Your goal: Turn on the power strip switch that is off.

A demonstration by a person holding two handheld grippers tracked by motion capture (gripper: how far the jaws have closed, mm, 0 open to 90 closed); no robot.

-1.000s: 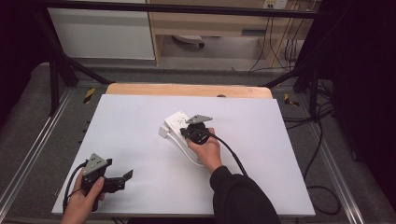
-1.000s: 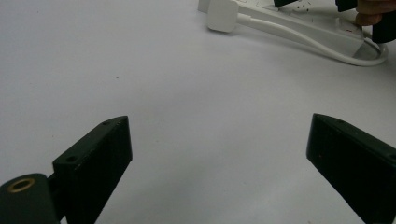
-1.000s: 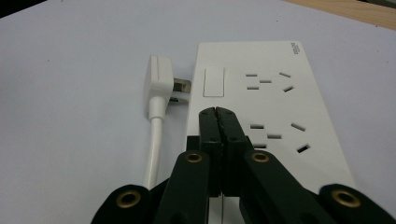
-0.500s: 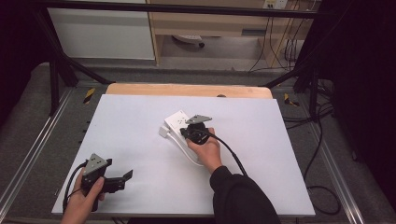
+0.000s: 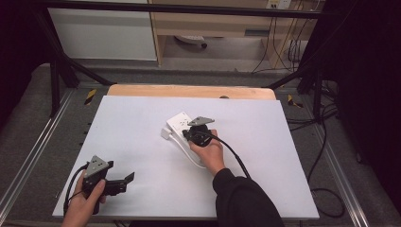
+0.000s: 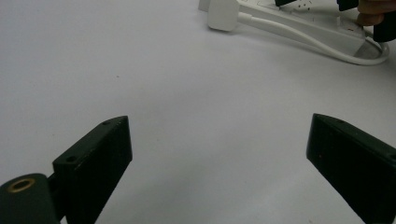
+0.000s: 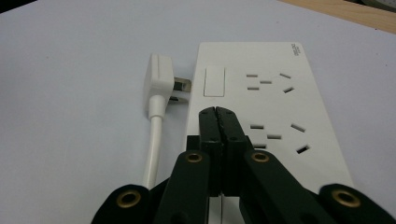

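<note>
A: Where is the power strip, and what is the gripper state?

B: Mid-table. Right gripper closed, empty, tips over the strip near its switch; left gripper apart.

A: Handling?

B: Rigid, smooth, probably light. Clamp across the long edges; the cord will drag.

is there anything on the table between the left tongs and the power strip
No. In the left gripper view, bare white tabletop stretches from the open left tongs up to the white plug and cord lying beside the power strip.
</note>
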